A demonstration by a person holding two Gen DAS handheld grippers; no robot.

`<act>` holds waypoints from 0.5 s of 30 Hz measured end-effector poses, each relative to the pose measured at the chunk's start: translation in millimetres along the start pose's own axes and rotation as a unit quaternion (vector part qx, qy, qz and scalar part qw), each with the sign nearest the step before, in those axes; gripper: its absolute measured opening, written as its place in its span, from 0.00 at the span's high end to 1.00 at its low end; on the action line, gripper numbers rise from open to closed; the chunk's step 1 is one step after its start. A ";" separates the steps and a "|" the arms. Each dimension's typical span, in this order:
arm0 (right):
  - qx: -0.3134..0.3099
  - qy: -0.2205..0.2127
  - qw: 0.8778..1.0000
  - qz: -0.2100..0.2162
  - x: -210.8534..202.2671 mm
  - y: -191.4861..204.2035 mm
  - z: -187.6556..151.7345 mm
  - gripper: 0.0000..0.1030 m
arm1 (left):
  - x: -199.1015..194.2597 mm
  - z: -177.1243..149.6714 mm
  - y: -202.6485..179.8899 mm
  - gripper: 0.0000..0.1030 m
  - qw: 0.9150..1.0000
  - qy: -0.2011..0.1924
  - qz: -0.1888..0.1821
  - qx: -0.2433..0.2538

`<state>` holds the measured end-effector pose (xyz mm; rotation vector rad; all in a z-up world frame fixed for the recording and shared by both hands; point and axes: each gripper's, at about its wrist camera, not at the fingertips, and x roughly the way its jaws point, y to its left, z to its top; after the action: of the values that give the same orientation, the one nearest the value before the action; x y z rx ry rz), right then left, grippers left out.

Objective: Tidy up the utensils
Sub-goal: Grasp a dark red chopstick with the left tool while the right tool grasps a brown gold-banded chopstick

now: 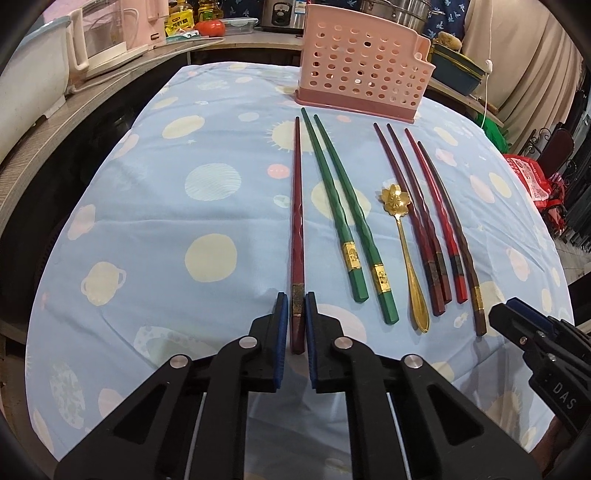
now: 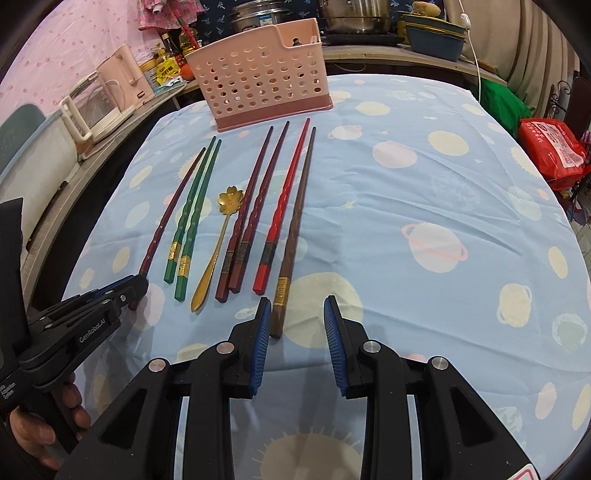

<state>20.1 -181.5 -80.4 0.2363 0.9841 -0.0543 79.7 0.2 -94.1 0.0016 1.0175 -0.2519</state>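
In the left wrist view my left gripper [image 1: 296,298] is shut on the thick end of a dark red chopstick [image 1: 297,221] that lies on the cloth. To its right lie two green chopsticks [image 1: 328,192], a gold flower spoon [image 1: 404,251], two maroon chopsticks [image 1: 410,206], a red one [image 1: 432,206] and a brown one [image 1: 448,221]. In the right wrist view my right gripper [image 2: 297,301] is open; the brown chopstick [image 2: 295,221] ends between its jaws, close to the left pad [image 2: 263,321]. A pink perforated holder [image 2: 262,81] stands behind the row.
A blue planet-print cloth [image 2: 424,192] covers the table. A counter on the left carries a kettle [image 2: 92,107], bottles and a tomato [image 1: 209,27]. Pots [image 2: 354,14] and a blue tub sit behind. A red bag [image 2: 554,147] is off the right edge. A hand [image 2: 44,435] holds the left gripper.
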 end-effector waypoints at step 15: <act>-0.011 0.008 1.000 0.001 16.6 6.1 5.5 0.78 | 1.0 0.2 -1.2 0.92 1.000 -0.001 0.002 0.003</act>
<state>34.7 -175.7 -90.2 0.2184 0.9995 -0.0390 80.0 -1.3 -94.7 0.0087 1.0157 -0.2512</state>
